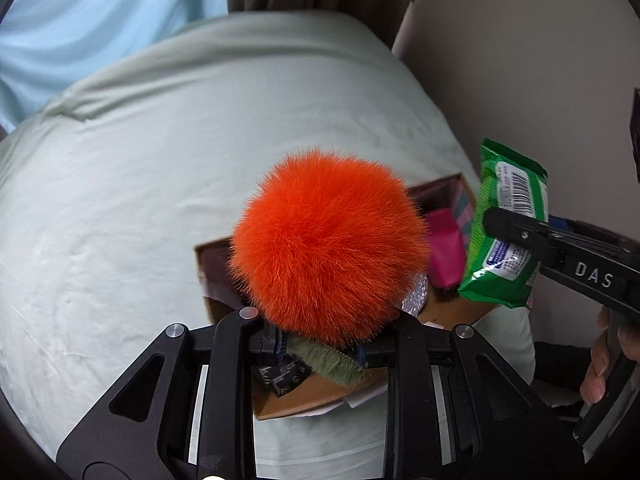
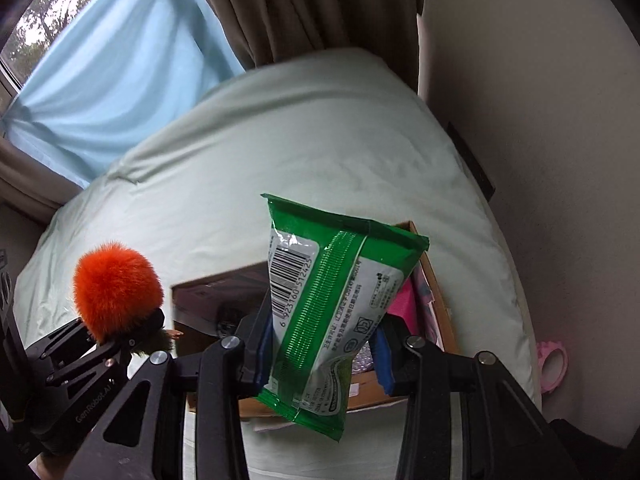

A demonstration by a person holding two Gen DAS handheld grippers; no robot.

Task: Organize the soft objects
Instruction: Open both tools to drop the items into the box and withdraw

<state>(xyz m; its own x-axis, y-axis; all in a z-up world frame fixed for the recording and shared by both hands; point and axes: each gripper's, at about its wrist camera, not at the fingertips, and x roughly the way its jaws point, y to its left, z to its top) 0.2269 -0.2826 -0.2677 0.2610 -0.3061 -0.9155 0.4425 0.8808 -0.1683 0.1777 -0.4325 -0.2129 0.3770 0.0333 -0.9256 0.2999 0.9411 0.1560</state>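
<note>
Above the cardboard box on the bed, the left gripper clamps the orange pompom by its green base; the right gripper pinches the green wipes pack, both seemingly poised for sorting.

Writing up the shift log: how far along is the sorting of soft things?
Done: a pink item already lies in the cardboard box on the bed. In hand: the left tongs grip an orange pompom, the right tongs a green wipes pack, both above the box. Left: releasing both.
</note>
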